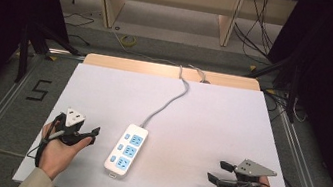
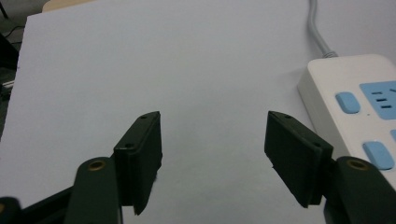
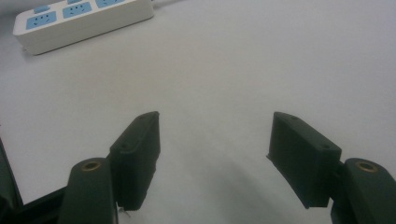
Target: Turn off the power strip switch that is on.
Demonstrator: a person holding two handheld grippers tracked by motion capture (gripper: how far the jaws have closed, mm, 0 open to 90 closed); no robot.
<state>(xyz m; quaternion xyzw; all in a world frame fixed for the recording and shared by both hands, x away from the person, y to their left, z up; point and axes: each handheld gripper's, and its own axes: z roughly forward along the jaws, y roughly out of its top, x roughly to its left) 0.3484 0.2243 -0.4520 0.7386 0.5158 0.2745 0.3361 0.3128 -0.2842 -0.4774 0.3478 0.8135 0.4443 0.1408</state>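
Approach step: my left gripper (image 1: 92, 135) gapes empty just left of the white power strip (image 1: 126, 154) lying mid-table, right gripper (image 1: 215, 171) also agape, well apart; next I close in on the strip.

we see a white power strip (image 1: 126, 149) with light blue sockets and buttons, grey cord (image 1: 166, 104), white table (image 1: 220, 127), black grippers.
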